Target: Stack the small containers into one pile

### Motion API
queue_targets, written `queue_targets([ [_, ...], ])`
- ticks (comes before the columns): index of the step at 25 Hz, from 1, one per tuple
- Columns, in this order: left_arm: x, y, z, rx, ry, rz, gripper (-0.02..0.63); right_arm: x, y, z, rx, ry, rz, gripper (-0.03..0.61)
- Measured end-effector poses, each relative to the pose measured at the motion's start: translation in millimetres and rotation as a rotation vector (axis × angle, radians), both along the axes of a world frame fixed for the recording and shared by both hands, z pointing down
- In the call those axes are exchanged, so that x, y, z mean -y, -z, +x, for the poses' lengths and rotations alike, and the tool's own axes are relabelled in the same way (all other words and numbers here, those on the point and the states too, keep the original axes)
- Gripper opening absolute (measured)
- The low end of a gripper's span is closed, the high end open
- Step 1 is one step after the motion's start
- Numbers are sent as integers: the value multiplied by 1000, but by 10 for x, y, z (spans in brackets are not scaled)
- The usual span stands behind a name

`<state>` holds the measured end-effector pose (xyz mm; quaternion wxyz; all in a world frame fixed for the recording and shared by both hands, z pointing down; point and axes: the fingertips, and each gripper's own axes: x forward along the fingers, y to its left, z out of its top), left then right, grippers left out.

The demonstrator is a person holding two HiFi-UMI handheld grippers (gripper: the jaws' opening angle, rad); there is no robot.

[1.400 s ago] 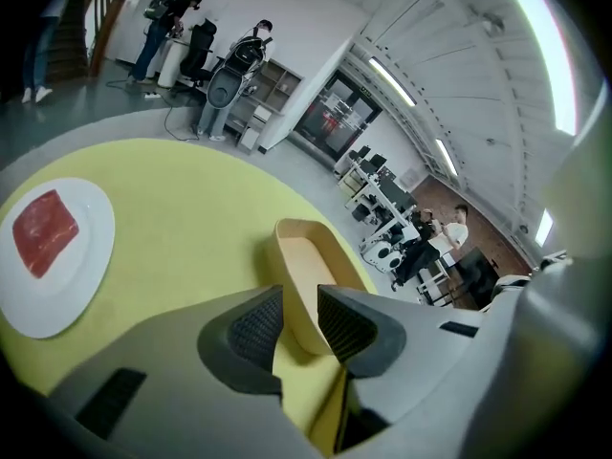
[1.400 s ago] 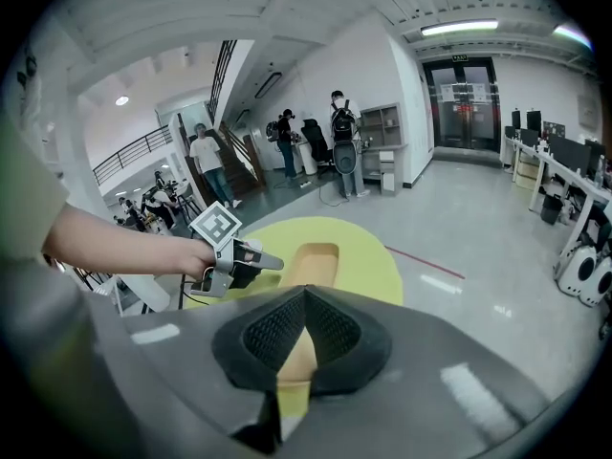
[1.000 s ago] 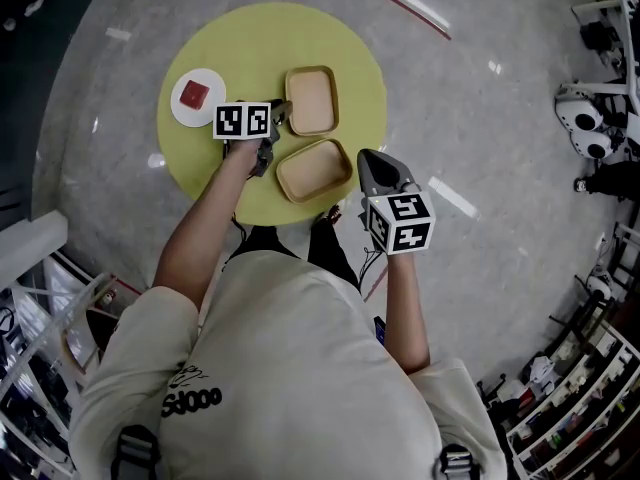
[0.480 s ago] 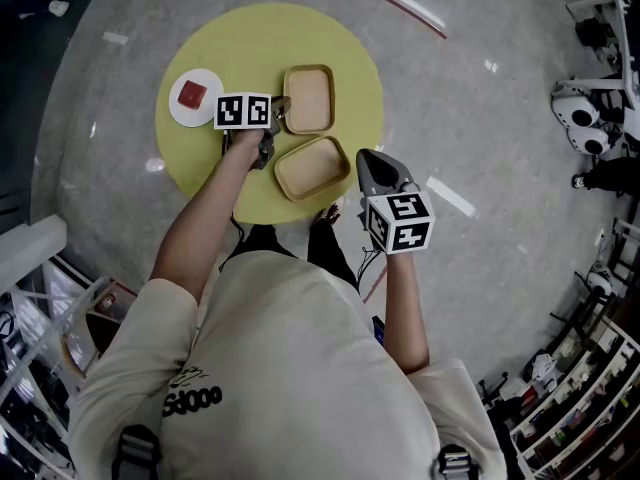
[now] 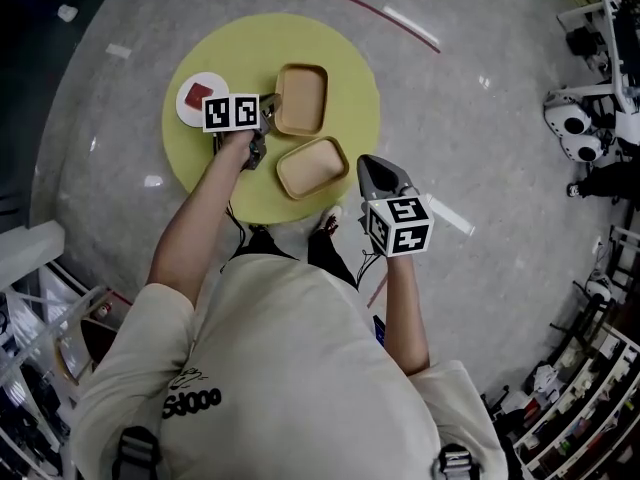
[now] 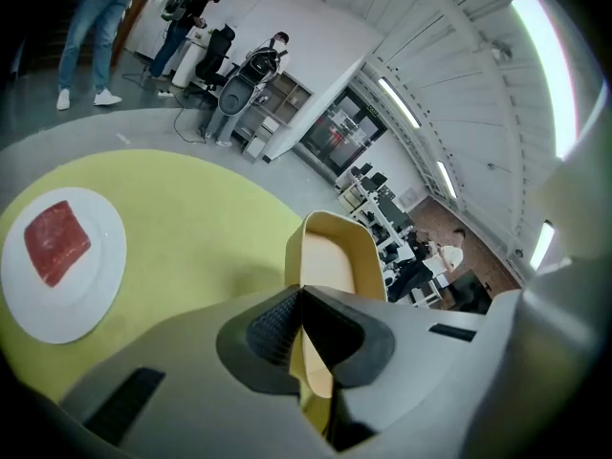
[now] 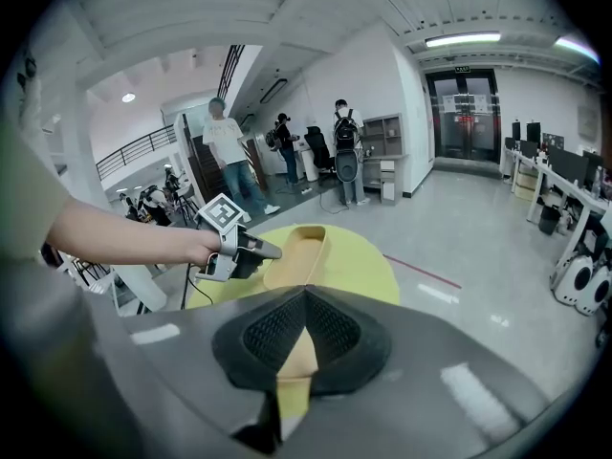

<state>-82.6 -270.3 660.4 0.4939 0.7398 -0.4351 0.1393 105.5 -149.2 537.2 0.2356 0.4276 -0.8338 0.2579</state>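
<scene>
Two tan containers lie on the round yellow table (image 5: 350,78): a far one (image 5: 300,99) and a near one (image 5: 312,167). My left gripper (image 5: 268,116) is at the far container's left rim. In the left gripper view the jaws are closing, and that container's wall (image 6: 330,256) stands pinched between the pads of the left gripper (image 6: 302,299). My right gripper (image 5: 372,160) hovers shut at the table's near right edge, beside the near container. The right gripper view looks past the right gripper (image 7: 305,295) to the near container (image 7: 298,361), the far container (image 7: 298,253) and the left gripper (image 7: 273,252).
A white plate (image 5: 188,110) with a red piece (image 5: 200,94) sits at the table's left, close to my left gripper. Grey floor surrounds the table. White machines (image 5: 580,128) stand at the right and shelves (image 5: 580,418) at the lower right. People stand far off (image 7: 228,151).
The left gripper's jaws have closed onto the far container's left rim, and that container has shifted slightly to the left. The right gripper has stayed put.
</scene>
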Motion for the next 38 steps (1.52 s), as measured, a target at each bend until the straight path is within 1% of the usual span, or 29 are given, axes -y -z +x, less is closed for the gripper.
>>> queue_targets([
  [2,-65,147,32,-28,-43,11,12,-37,43,16,-2,1,13,11],
  [4,-157,304,80,-40,-114,31,12,-74,86,14,-5,2,25,11],
  [8,-448,543,190,-32,-291,61,13,-178,160,-34,-10,3,51,10],
  [11,-638,650,266,-32,-384,73,12,-238,202,-66,-12,-1,71,11],
  [17,-1043,565,301,51,-531,69,13,-397,203,-166,-6,-38,88,10],
  [22,-1227,448,339,134,-651,56,14,-514,236,-168,-11,-70,96,11],
  [28,-1295,320,511,184,-751,32,14,-640,199,-68,-7,-119,83,11],
  [33,-1321,196,567,264,-860,21,14,-776,130,-15,-9,-147,58,11],
  [38,-1262,158,662,288,-920,5,14,-853,54,56,-6,-178,24,11],
])
